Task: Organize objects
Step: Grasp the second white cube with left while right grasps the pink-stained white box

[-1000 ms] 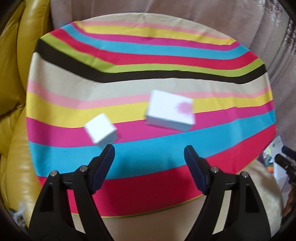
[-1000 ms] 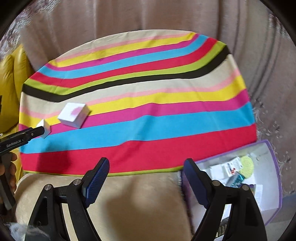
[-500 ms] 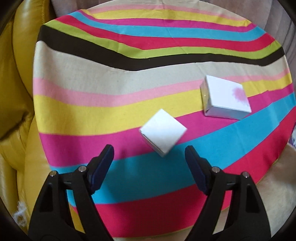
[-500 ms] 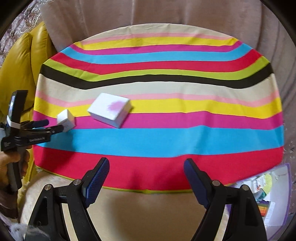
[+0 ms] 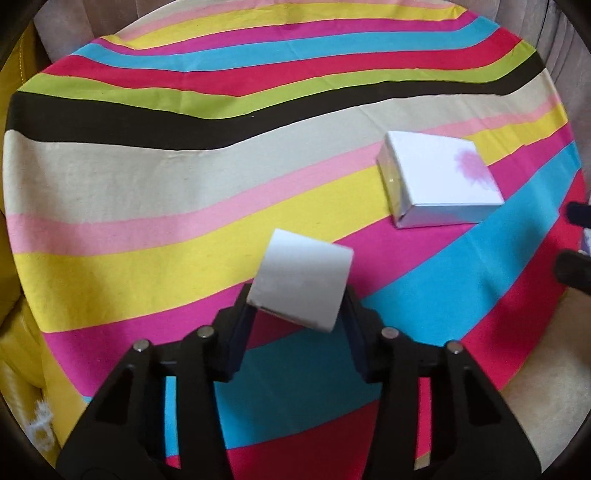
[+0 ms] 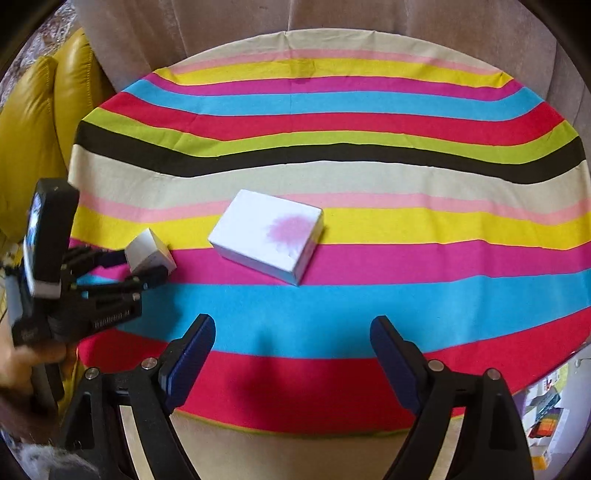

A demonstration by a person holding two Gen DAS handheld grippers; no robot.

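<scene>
My left gripper (image 5: pixel 297 299) is shut on a small white cube box (image 5: pixel 301 282), tilted and just above the striped tablecloth (image 5: pixel 147 184). The right wrist view shows the same gripper (image 6: pixel 144 266) on the cube (image 6: pixel 147 251) at the table's left side. A larger flat white box with a pink blotch (image 5: pixel 439 182) lies to the right of it, seen mid-table in the right wrist view (image 6: pixel 269 236). My right gripper (image 6: pixel 291 354) is open and empty over the table's front edge.
A round table under the striped cloth (image 6: pixel 332 155). A yellow leather seat (image 6: pixel 40 122) stands at the left, a beige curtain (image 6: pixel 295 22) behind. A tray of small items (image 6: pixel 546 424) sits low at the right.
My left gripper moved forward and closed on the small cube, which is now tilted between its fingers. My right gripper swung left, so the table sits more centred in its view.
</scene>
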